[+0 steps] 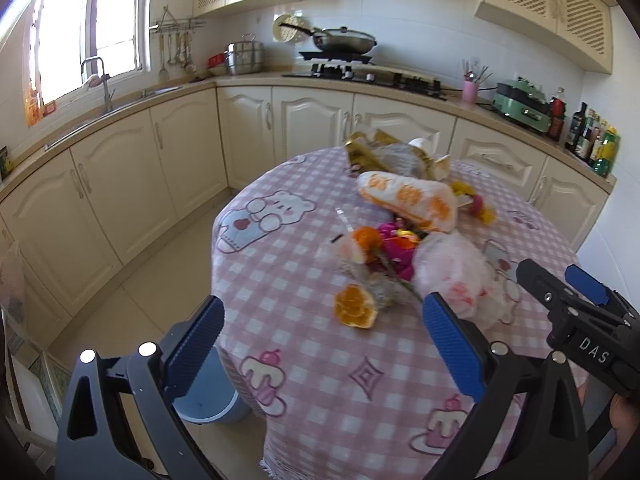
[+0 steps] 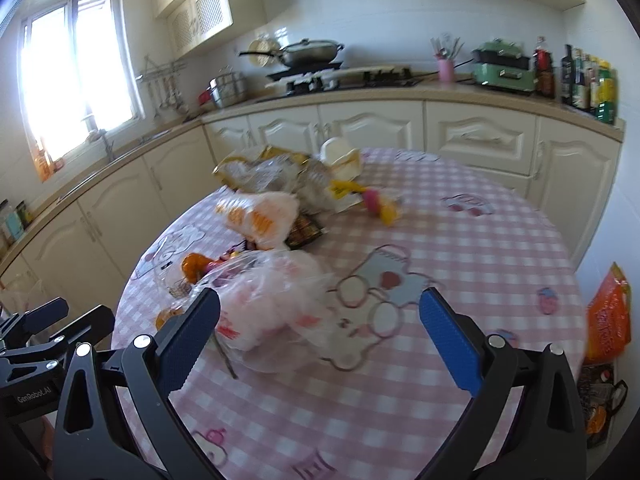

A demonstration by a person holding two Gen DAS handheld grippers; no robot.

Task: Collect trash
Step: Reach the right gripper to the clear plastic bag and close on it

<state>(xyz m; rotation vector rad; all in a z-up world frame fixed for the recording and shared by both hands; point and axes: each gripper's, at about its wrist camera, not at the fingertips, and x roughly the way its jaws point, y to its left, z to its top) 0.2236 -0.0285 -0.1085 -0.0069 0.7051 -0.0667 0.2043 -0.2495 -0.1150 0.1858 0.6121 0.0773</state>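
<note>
Left wrist: left gripper [image 1: 322, 334] hangs spread wide and empty over the table [image 1: 320, 384] edge, orange peel [image 1: 355, 306] between its fingers, trash pile [image 1: 404, 240] beyond, bin [image 1: 208, 396] below. Right wrist: right gripper [image 2: 320, 334] is spread too, empty, a crumpled bag [image 2: 276, 304] by its left finger.

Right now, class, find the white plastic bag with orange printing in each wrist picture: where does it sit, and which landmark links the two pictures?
Left wrist view: the white plastic bag with orange printing lies right of centre, behind the pink wrappers.
Right wrist view: the same bag lies left of centre, at the table's left edge.
Shared landmark: the lidded wok on the stove.
</note>
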